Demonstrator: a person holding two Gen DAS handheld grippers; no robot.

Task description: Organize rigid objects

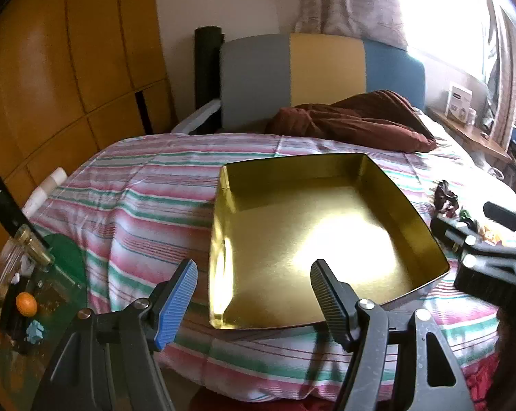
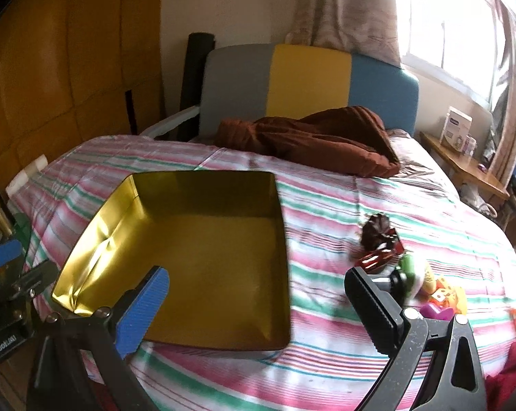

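Note:
An empty gold metal tin (image 1: 309, 233) lies open on the striped bedspread. My left gripper (image 1: 254, 294) hovers over the tin's near edge, open, with nothing between its blue and black pads. In the right wrist view the same tin (image 2: 203, 257) sits to the left, and my right gripper (image 2: 258, 308) is open wide above its near right corner, empty. A dark brown and red toy (image 2: 381, 239) and a pile of small colourful toys (image 2: 432, 291) lie on the bedspread right of the tin, partly hidden behind the black finger (image 2: 370, 308). The right gripper (image 1: 473, 226) also shows at the left view's right edge.
A brown pillow (image 2: 312, 144) lies at the head of the bed against a grey, yellow and blue headboard (image 2: 309, 82). A low side table (image 1: 21, 294) with a glass jar and an orange stands left of the bed. Wooden wardrobe panels fill the left; a shelf (image 2: 463, 161) runs under the window.

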